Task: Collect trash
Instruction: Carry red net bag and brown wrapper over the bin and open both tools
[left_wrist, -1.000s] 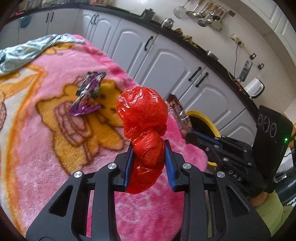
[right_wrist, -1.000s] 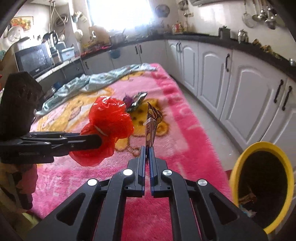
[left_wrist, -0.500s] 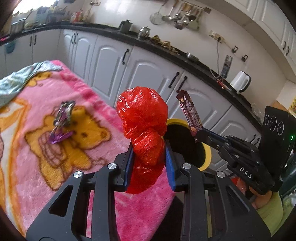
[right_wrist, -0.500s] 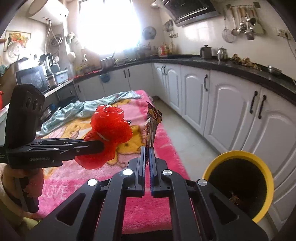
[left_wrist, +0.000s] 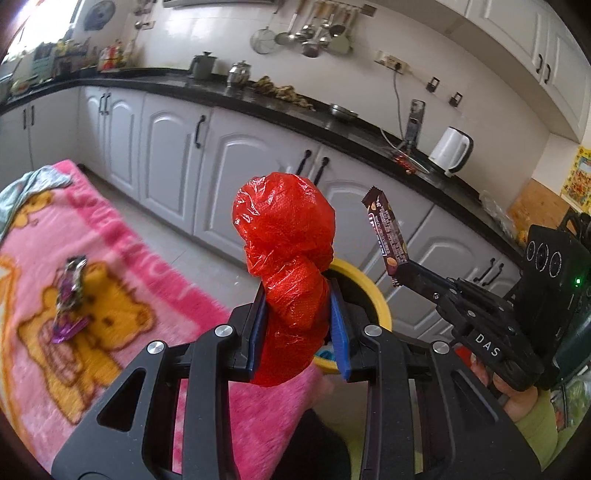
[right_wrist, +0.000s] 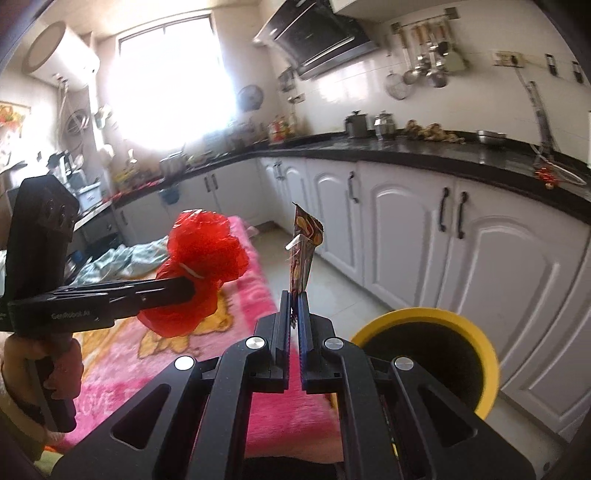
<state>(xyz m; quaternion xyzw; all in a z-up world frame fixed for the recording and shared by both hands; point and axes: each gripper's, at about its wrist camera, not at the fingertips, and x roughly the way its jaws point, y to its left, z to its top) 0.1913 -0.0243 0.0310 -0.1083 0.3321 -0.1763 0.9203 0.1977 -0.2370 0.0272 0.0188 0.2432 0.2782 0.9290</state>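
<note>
My left gripper (left_wrist: 298, 295) is shut on a crumpled red plastic bag (left_wrist: 288, 236), held up in the air near the pink blanket's edge; it also shows in the right wrist view (right_wrist: 199, 266). My right gripper (right_wrist: 294, 295) is shut on a brown snack wrapper (right_wrist: 303, 251), which stands upright; the wrapper also shows in the left wrist view (left_wrist: 386, 232). A yellow-rimmed trash bin (right_wrist: 476, 339) stands on the floor, low and right of the right gripper, partly hidden behind the red bag in the left wrist view (left_wrist: 373, 295). A purple wrapper (left_wrist: 70, 295) lies on the blanket.
A pink cartoon blanket (left_wrist: 122, 321) covers the table. A pale green cloth (right_wrist: 122, 258) lies at its far end. White cabinets (right_wrist: 406, 229) under a black counter (left_wrist: 258, 99) run along the wall, with a tiled floor strip (left_wrist: 177, 240) between them and the table.
Both grippers have lifted and swung toward the bin side with their loads. The bin now sits nearer and lower in both views; the blanket has slid left.
</note>
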